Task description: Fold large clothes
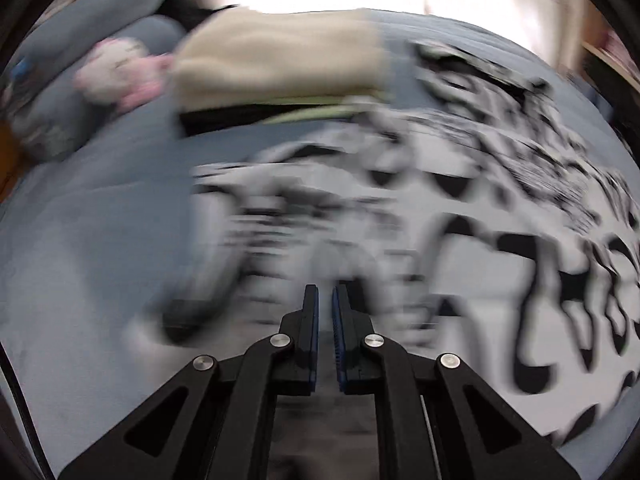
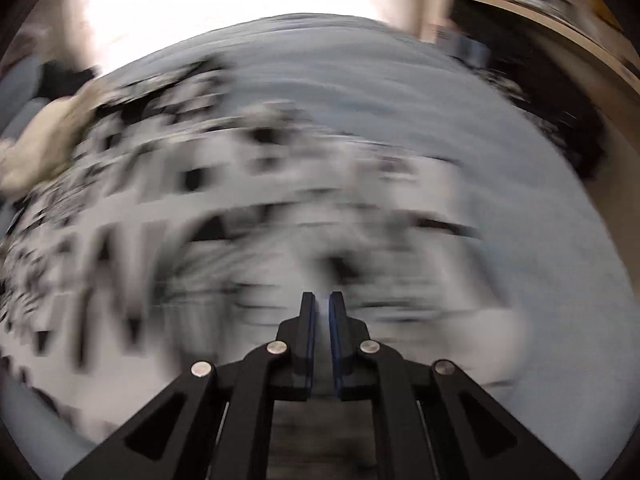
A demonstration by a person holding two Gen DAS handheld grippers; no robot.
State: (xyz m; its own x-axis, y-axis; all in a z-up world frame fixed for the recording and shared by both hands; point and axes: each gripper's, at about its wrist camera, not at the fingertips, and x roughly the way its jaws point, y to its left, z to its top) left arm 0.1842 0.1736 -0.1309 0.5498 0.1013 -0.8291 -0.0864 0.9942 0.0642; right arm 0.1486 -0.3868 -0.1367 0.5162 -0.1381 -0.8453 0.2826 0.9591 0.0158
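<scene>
A large white garment with a bold black print (image 1: 460, 208) lies spread and rumpled on a grey-blue bed (image 1: 88, 240). Both views are smeared by motion. My left gripper (image 1: 325, 292) hovers over the garment's left part with its blue pads nearly together, and I can make out nothing pinched between them. In the right wrist view the same garment (image 2: 200, 208) fills the left and middle. My right gripper (image 2: 322, 300) is above its right part, jaws shut, with no cloth clearly caught.
A stack of folded clothes with a beige top (image 1: 280, 64) sits at the far side of the bed, beside a pink and white plush toy (image 1: 116, 72) and grey pillows (image 1: 132, 4). A wooden shelf (image 2: 560, 24) and something dark (image 2: 560, 120) stand past the bed's right edge (image 2: 520, 200).
</scene>
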